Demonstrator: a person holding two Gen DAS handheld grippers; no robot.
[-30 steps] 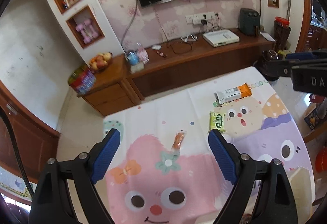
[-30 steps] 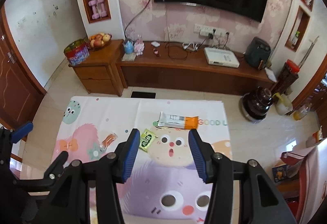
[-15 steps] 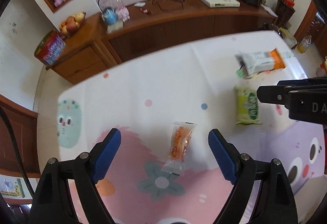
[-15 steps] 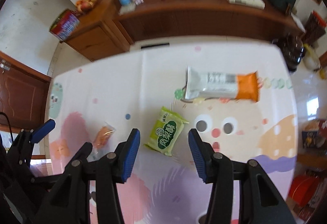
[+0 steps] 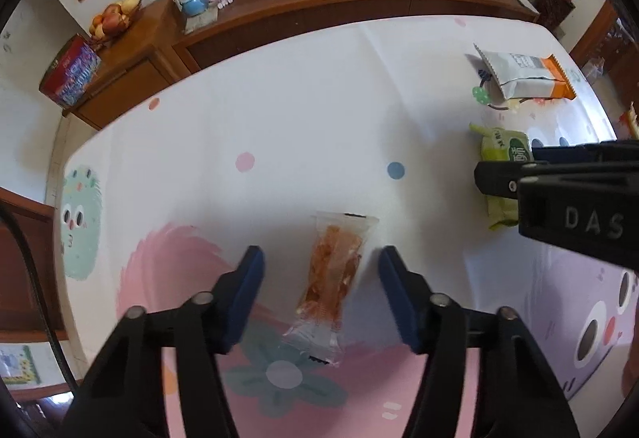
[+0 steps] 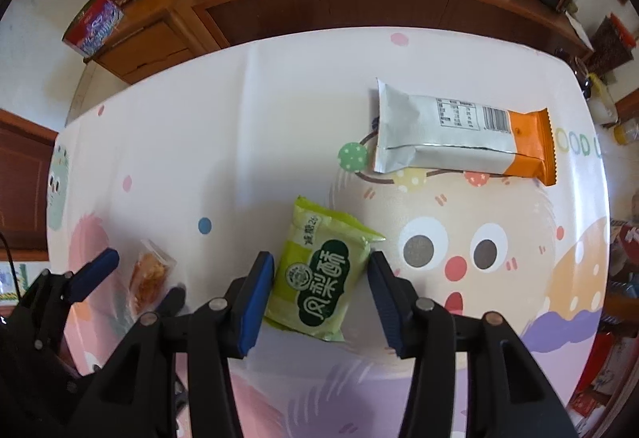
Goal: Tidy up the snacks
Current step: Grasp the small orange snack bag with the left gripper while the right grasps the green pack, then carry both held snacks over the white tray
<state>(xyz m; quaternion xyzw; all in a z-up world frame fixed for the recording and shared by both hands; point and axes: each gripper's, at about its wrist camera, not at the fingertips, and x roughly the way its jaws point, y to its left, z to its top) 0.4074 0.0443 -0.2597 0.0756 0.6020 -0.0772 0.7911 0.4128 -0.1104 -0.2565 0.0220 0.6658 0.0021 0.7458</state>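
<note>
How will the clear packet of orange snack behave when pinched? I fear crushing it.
The clear packet looks thin and crinkly, so probably floppy and light. Its lumpy orange contents may crumble. The left hand-held gripper straddles it, open.

Both wrist views close above the cartoon tablecloth (image 5: 303,110), angled down toward the wooden sideboard (image 6: 359,2), sharing the green snack packet (image 6: 321,278) and clear orange-snack packet (image 5: 333,270).
</note>
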